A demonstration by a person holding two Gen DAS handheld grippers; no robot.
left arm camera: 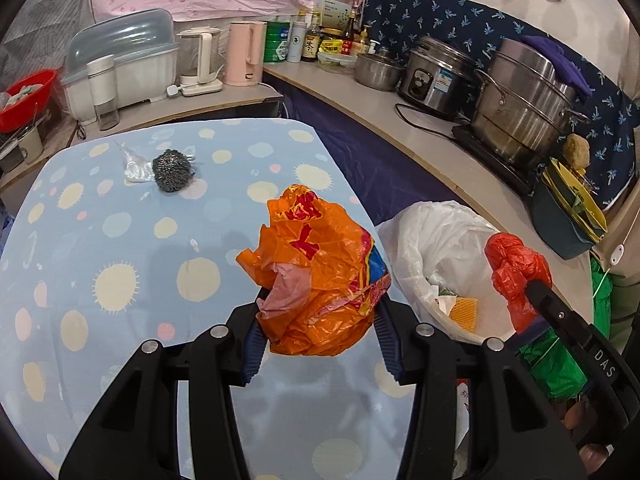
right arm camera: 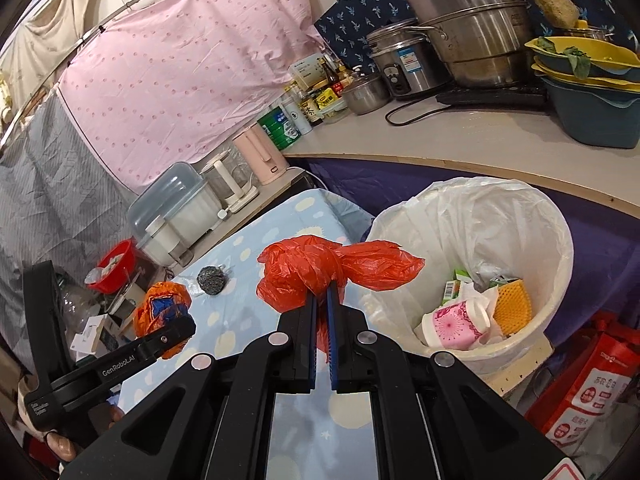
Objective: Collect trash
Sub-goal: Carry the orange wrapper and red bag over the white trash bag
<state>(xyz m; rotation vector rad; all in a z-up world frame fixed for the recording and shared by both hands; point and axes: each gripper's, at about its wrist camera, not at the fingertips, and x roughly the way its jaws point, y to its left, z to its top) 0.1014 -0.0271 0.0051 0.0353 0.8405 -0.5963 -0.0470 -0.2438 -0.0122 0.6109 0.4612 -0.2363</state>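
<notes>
My left gripper (left arm camera: 318, 312) is shut on a crumpled orange plastic bag (left arm camera: 320, 272) and holds it above the right edge of the blue spotted table (left arm camera: 120, 260). My right gripper (right arm camera: 325, 292) is shut on a knotted red plastic bag (right arm camera: 320, 268), held just left of the white-lined trash bin (right arm camera: 552, 216). The red bag (left arm camera: 516, 272) and bin (left arm camera: 416, 240) also show in the left wrist view; the orange bag (right arm camera: 160, 304) shows in the right wrist view. A steel wool scrubber (left arm camera: 172, 170) and a clear wrapper (left arm camera: 134, 166) lie on the table's far side.
The bin holds a pink cup (right arm camera: 452, 324), cartons and a yellow mat (right arm camera: 514, 308). A counter (left arm camera: 360, 100) behind it carries steel pots (left arm camera: 524, 100), a rice cooker (left arm camera: 436, 76), bottles and kettles (left arm camera: 244, 54). A red package (right arm camera: 588, 384) sits beside the bin.
</notes>
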